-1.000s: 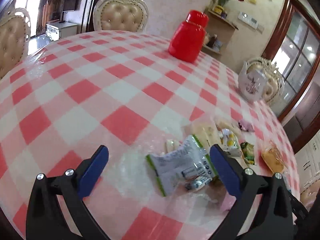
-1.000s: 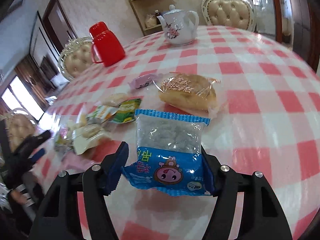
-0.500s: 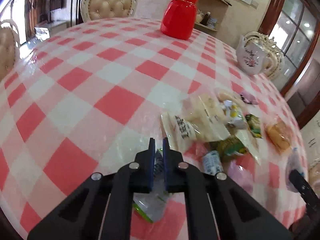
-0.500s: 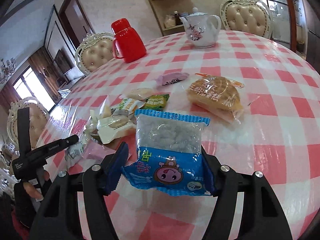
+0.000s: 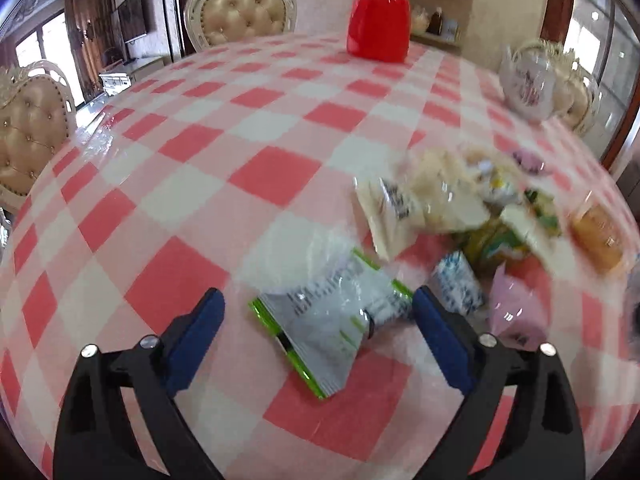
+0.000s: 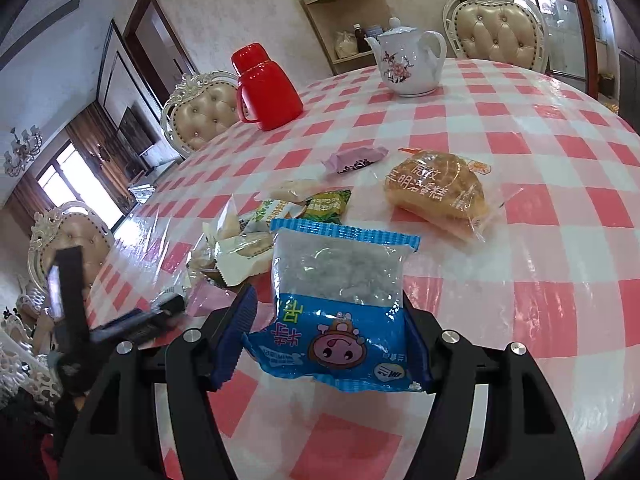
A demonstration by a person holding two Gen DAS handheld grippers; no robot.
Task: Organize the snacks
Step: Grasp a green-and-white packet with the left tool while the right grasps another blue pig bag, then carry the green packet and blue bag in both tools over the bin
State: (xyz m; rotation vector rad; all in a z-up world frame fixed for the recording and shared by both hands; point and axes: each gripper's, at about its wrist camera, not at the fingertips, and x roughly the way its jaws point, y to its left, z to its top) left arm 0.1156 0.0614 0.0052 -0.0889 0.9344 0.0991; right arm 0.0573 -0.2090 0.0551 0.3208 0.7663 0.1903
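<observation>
Both tongs differ; left tongs (image 5: 318, 316) opening around green-edged packet (image 5: 332, 316); right tongs (image 6: 326, 326) grip blue packet (image 6: 336, 300).

A white packet with green edges (image 5: 332, 320) lies flat on the checked table (image 5: 200, 184), set askew. Just beside it a loose heap of small wrapped snacks (image 6: 256, 232) is piled, a pink packet (image 5: 512, 308) at its near edge. A purple wrapped sweet (image 6: 356, 158) and a clear-wrapped golden cake (image 6: 436, 192) lie apart from the heap. A blue-and-clear bag (image 6: 336, 308) is held upright above the table.
</observation>
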